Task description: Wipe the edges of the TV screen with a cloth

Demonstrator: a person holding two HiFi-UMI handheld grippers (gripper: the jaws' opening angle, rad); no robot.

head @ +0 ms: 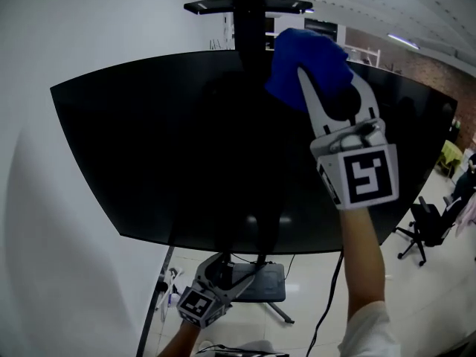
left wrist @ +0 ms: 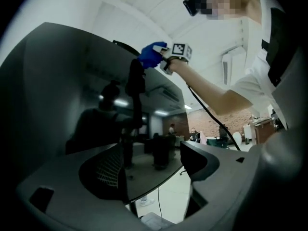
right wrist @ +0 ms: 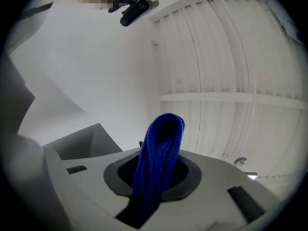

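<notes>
The wiping step seems to be in hand at the top edge. The right claw (head: 329, 76) is clamped on a folded blue cloth (head: 297, 54), held at the upper rim of the TV screen (head: 178, 147), upper centre-right of the head view. The left claw (head: 232, 268) sits low in the frame, below the screen's bottom edge, jaws apart and empty. Next, I judge, the cloth should slide along the rim with even pressure. The cloth itself hides whether it touches the bezel, and the right gripper view shows only wall and ceiling.

Open along the top edge of the TV screen (head: 186, 147) left of middle; behind top middle, blocked by stand post (head: 249, 28); under bottom edge, stand base (head: 260, 281) and cable (head: 328, 303).
</notes>
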